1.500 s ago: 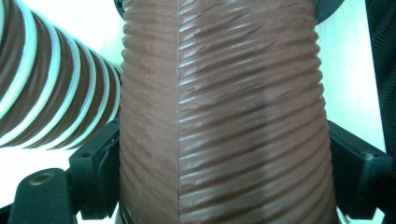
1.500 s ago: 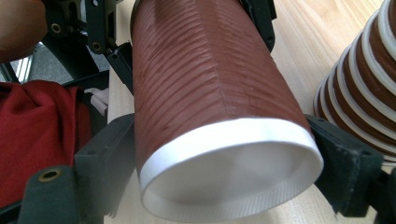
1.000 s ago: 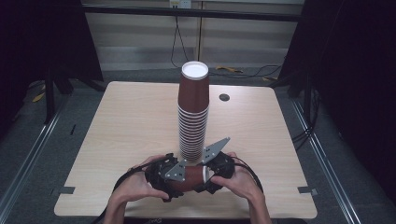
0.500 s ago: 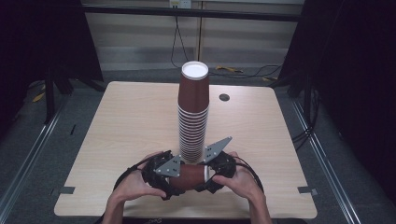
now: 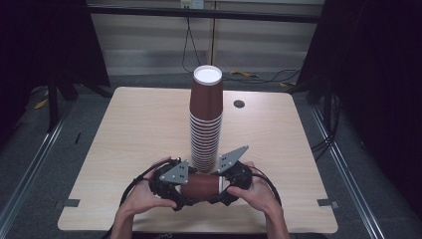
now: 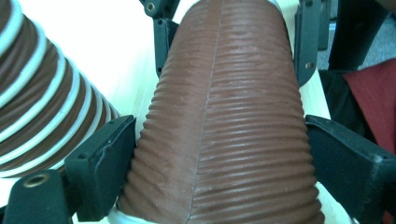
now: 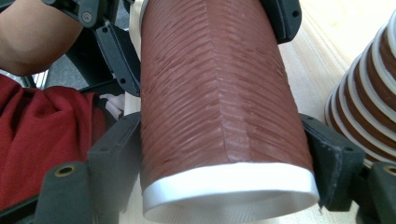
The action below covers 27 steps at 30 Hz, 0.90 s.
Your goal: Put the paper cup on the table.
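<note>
You grasp one ribbed brown paper cup point(image 5: 200, 185) lying sideways, left gripper point(image 5: 175, 188) and right gripper point(image 5: 230, 182) both clamped on it; beside it, the tall inverted cup stack point(image 5: 205, 119) awaits it.

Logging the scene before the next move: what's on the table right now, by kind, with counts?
Tall stack of brown ribbed paper cups: 1
Single brown ribbed paper cup lying sideways between both tools: 1
Hand-held gripper: 2, left and right
Round dark grommet in the tabletop: 1
Total: 5
</note>
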Motion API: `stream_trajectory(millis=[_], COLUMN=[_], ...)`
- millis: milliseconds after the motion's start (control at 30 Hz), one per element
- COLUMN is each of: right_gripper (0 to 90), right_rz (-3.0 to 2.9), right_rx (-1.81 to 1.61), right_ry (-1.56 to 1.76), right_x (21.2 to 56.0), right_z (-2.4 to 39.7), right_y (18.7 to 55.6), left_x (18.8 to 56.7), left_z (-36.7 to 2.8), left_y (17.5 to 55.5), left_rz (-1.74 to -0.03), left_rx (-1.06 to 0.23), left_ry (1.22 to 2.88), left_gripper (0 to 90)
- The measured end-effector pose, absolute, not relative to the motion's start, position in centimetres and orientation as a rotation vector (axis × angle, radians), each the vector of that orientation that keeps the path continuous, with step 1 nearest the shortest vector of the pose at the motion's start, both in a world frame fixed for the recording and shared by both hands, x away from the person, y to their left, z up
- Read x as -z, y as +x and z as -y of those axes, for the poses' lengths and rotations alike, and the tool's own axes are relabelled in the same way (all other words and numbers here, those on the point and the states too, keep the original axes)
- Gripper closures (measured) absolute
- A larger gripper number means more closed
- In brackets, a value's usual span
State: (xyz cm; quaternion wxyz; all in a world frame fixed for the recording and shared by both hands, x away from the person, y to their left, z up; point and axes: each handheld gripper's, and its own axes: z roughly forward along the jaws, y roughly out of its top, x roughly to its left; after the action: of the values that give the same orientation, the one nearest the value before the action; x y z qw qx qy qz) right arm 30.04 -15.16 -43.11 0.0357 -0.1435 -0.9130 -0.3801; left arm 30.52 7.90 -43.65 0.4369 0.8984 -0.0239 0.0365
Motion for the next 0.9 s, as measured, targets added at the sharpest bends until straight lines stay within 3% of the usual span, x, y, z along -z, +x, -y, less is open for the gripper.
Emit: stream_trajectory(millis=[133, 400, 900], right_gripper=[22.6, 22.5, 22.1], right_rz=[2.820, 2.828, 2.767], right_rx=[1.147, 1.151, 1.308], right_ry=[-0.445, -0.480, -0.568], right_x=[43.4, 43.4, 44.1], right_z=[15.1, 15.6, 17.1], right_y=[30.3, 30.3, 30.3], left_x=[42.8, 42.7, 43.9], left_z=[-8.1, -9.0, -11.5], left_y=[30.1, 30.2, 30.4], left_rz=[0.061, 0.022, -0.145], left_rx=[-0.104, -0.111, -0.108], left_ry=[2.148, 2.113, 1.872], left_gripper=[16.6, 16.1, 15.6])
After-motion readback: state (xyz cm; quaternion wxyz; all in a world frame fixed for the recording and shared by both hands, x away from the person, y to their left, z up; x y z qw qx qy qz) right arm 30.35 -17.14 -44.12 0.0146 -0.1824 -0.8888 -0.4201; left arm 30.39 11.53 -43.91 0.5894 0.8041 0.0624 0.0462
